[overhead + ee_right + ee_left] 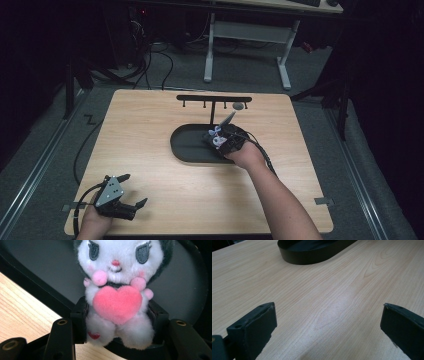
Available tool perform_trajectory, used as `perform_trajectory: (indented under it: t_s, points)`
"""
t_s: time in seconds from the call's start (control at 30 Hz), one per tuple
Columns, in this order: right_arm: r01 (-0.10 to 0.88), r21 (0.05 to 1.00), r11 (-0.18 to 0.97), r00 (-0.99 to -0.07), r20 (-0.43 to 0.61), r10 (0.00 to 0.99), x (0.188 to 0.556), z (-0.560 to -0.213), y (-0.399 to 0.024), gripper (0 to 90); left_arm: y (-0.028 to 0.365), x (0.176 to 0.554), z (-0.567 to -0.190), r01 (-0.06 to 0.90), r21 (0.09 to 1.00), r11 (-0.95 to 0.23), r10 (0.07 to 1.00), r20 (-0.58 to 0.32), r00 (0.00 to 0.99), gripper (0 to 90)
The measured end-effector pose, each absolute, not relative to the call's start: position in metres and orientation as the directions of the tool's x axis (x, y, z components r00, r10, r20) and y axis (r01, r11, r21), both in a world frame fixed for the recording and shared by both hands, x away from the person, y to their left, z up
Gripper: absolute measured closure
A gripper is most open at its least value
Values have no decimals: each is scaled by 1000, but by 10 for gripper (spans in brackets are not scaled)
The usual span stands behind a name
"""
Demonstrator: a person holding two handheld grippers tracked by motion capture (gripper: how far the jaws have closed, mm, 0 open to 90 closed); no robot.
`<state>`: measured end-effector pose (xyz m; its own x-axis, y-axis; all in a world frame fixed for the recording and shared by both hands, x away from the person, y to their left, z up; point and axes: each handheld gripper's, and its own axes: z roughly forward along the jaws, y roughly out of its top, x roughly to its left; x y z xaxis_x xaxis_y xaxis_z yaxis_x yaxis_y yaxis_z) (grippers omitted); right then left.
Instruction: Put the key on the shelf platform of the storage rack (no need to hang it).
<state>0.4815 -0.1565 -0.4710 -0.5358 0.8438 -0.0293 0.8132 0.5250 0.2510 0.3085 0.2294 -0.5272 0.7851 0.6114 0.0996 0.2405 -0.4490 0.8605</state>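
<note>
Right claw (pixel 117 325) clamps plush (pixel 117 290) at its lower body over tray (pixel 187 145); soft, light, compressible, so hold mid-torso. Left claw (pixel 134 192) open, idle on bench (pixel 175 200).

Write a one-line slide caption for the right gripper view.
Right gripper clamped on a white plush toy hugging a pink heart, above the black oval tray.

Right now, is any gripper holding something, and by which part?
The right gripper holds the plush toy by its lower body, over the black tray. The left gripper is open and holds nothing.
</note>
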Motion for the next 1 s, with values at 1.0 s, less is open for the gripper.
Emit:
perform_trajectory:
  t_s: [1.0]
  points:
    - [808,340,481,-506,-18,862,480,-457,-155,268,232,308,-528,249,861,-444,620,94,779,12]
